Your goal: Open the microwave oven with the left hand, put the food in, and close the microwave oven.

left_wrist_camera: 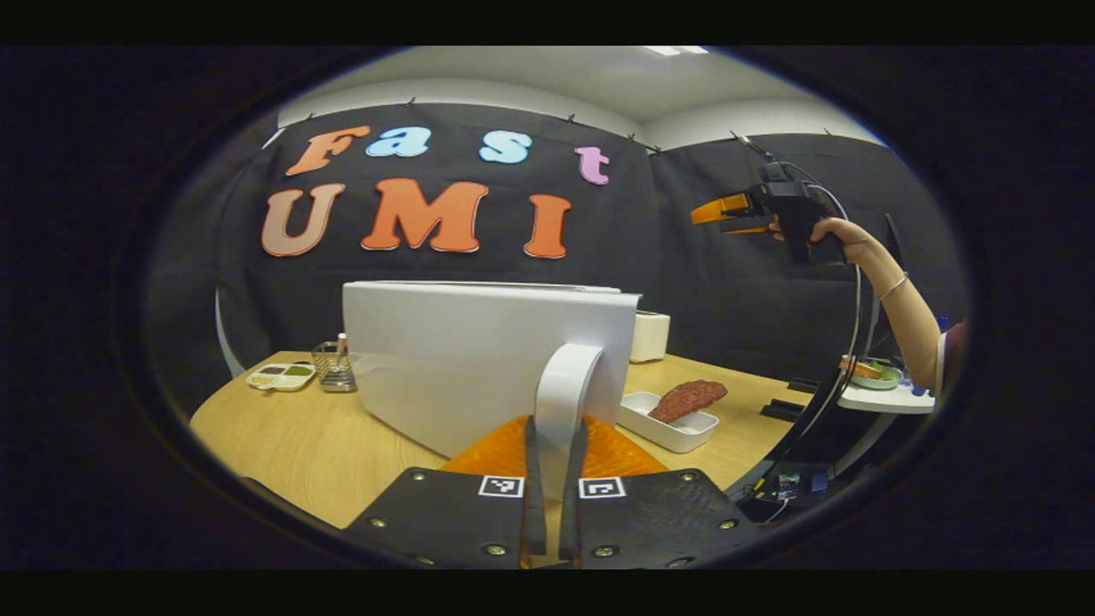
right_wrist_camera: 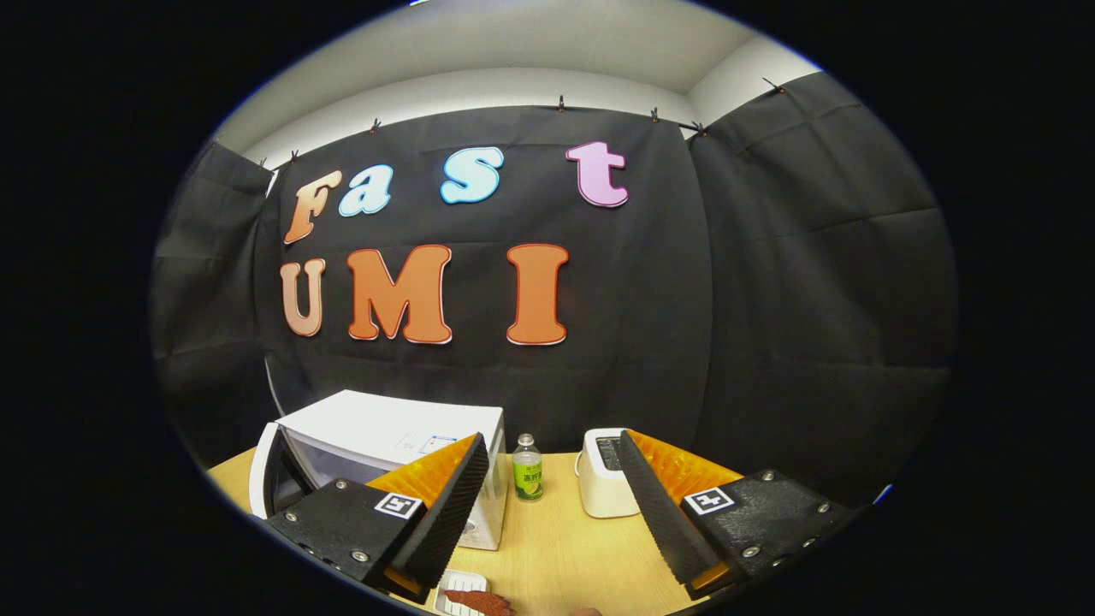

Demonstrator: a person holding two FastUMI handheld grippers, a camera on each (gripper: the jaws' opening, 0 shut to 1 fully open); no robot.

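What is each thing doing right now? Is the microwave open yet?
microwave door: swung partly open
door handle: pinched by the left gripper
left gripper: shut on the handle
right gripper: open, held up in the air, holding nothing
food: lying in its white tray on the table
bottle: upright, cap on

White microwave (right_wrist_camera: 402,445) on wooden table, door (left_wrist_camera: 479,359) swung ajar; reddish-brown food (left_wrist_camera: 687,399) lying in white tray (left_wrist_camera: 676,432) beside it.

White toaster (right_wrist_camera: 604,473), green-labelled bottle (right_wrist_camera: 527,467), wire holder (left_wrist_camera: 334,366) beside a paint palette (left_wrist_camera: 281,375) on the wooden table (left_wrist_camera: 282,436).
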